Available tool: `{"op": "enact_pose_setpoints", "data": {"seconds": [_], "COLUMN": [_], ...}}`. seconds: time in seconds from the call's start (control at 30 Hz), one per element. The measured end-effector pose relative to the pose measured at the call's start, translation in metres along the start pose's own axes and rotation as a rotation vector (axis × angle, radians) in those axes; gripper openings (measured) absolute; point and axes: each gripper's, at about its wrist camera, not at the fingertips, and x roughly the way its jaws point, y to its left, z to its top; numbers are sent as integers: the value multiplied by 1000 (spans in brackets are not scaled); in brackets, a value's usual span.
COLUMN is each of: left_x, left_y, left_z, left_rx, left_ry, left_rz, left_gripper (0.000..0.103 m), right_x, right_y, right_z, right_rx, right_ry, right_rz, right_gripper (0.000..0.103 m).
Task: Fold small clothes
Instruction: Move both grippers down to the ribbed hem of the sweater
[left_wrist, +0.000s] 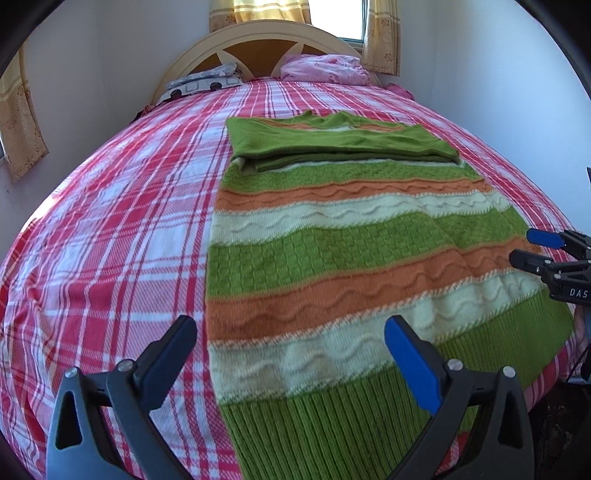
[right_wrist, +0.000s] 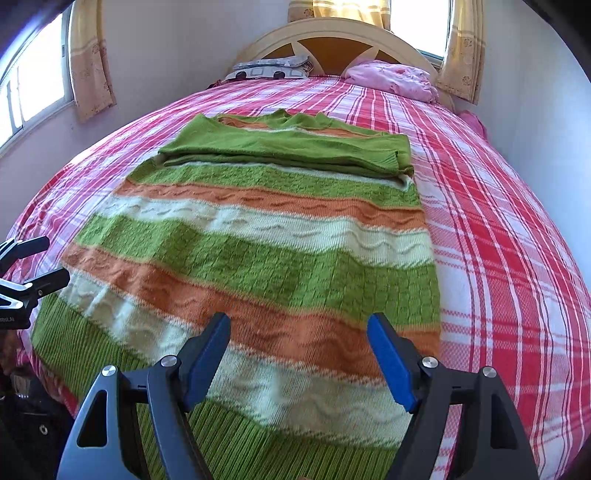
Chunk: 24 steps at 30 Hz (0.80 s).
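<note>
Both claws (left_wrist: 290, 334) (right_wrist: 299, 330) wide, empty, above sweater (left_wrist: 332, 236)

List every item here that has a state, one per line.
Striped knit sweater: flat on the bed, sleeves folded across the chest, hem nearest.
Left gripper: open, empty, over the hem's left corner.
Right gripper: open, empty, above the hem.
Curtains: drawn aside.
Pink bedding: crumpled by the headboard.

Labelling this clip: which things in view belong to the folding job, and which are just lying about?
Job: green, orange and cream striped knitted sweater, sleeves already folded across; left tool; right tool, both open.

Lying about: pink crumpled bedding; grey patterned pillow; red plaid bedsheet.
</note>
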Motion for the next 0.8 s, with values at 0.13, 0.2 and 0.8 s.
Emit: {"op": "enact_pose_setpoints", "data": {"seconds": [0.13, 0.2, 0.8], "left_x": [-1, 0, -21], "left_y": [-3, -1, 27], "left_z": [-9, -11, -36], "left_rx": [2, -7, -165], "left_ry": [18, 29, 53], "left_rz": [-4, -14, -158], "left_gripper": [103, 103, 90], "right_x": [-6, -9, -41], "right_y": [2, 2, -14], "right_z": [-12, -16, -52], "right_rx": [-1, 6, 82], "right_ry": [6, 5, 12], "right_rz": [0, 3, 25], "right_gripper": [77, 77, 77]}}
